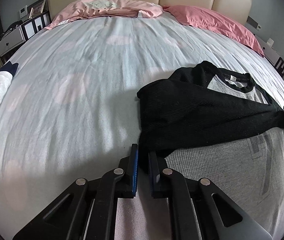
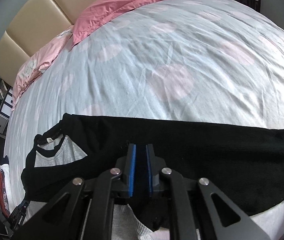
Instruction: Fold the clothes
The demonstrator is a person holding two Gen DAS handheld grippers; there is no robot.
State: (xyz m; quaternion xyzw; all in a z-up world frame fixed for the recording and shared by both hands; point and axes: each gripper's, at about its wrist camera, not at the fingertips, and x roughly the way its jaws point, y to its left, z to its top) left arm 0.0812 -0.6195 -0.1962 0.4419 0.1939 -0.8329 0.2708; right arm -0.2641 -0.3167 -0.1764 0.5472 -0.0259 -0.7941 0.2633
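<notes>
We can read no brand: the small white tag (image 1: 233,78) inside the collar is blank from here, and the pale pillow (image 1: 110,8) by the headboard bears only a faint, illegible drawing. The shirt (image 1: 227,172) lies on the right half of the bed in the left wrist view; its body is a grey waffle knit with a blocky grey print, while its collar and sleeves are a ribbed black. One black sleeve (image 1: 192,112) is drawn taut across the chest. The sheet (image 1: 82,84) is smooth, creased cotton, pale blue with pink ovals. Our left gripper (image 1: 143,156) has its blue-padded fingers nearly together, pinching the black fabric at the sleeve's lower edge. Our right gripper (image 2: 141,150) is clamped on a fold of that black sleeve (image 2: 202,156), cloth filling the narrow gap between its pads.
</notes>
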